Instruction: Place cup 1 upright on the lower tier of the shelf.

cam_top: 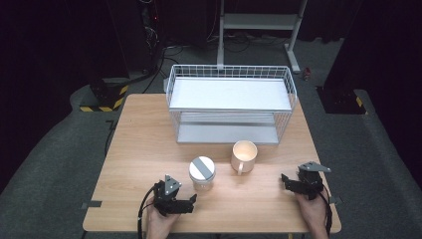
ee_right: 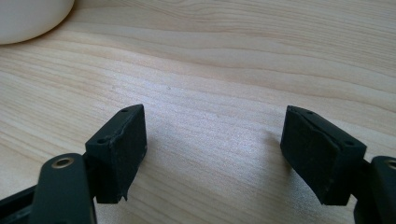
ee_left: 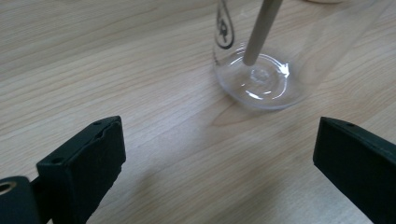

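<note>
The clear cup stands upright just ahead of the left gripper, whose jaws gape empty; the right gripper also stands apart, empty.

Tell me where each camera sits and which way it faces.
High view: above the table's near edge, looking forward and down; both hands, left gripper, right gripper.
Left gripper view: on that gripper, facing the clear plastic cup, which the high view shares.
Right gripper view: over bare wood, white ceramic mug at corner.
</note>
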The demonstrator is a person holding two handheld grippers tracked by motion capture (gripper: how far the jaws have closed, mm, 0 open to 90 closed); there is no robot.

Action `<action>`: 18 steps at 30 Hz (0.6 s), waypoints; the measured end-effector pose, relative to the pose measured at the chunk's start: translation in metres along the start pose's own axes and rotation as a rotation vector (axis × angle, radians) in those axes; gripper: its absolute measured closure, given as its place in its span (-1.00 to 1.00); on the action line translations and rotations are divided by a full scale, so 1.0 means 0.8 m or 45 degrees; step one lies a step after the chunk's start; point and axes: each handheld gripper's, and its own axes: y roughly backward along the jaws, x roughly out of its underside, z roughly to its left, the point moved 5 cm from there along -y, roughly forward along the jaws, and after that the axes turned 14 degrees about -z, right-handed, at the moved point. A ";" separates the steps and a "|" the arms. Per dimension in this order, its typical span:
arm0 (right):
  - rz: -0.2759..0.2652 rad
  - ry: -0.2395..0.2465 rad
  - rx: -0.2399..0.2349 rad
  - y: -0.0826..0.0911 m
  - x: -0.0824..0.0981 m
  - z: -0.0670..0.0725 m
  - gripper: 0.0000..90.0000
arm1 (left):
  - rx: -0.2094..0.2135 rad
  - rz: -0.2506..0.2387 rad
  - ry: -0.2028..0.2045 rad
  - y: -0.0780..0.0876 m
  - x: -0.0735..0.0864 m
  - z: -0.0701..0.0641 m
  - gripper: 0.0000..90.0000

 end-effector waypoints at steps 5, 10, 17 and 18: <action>0.000 0.001 0.000 0.000 0.000 0.000 -0.49 | 0.022 -0.001 -0.003 -0.007 -0.004 -0.009 -0.93; 0.000 0.001 0.000 0.000 0.000 0.000 -0.49 | 0.033 -0.007 -0.013 -0.011 -0.010 -0.013 -0.93; 0.000 0.001 0.000 0.000 0.000 0.000 -0.49 | 0.048 -0.015 -0.014 -0.017 -0.018 -0.018 -0.93; 0.000 0.002 0.000 0.000 0.000 0.000 -0.49 | 0.051 -0.018 -0.015 -0.020 -0.020 -0.021 -0.93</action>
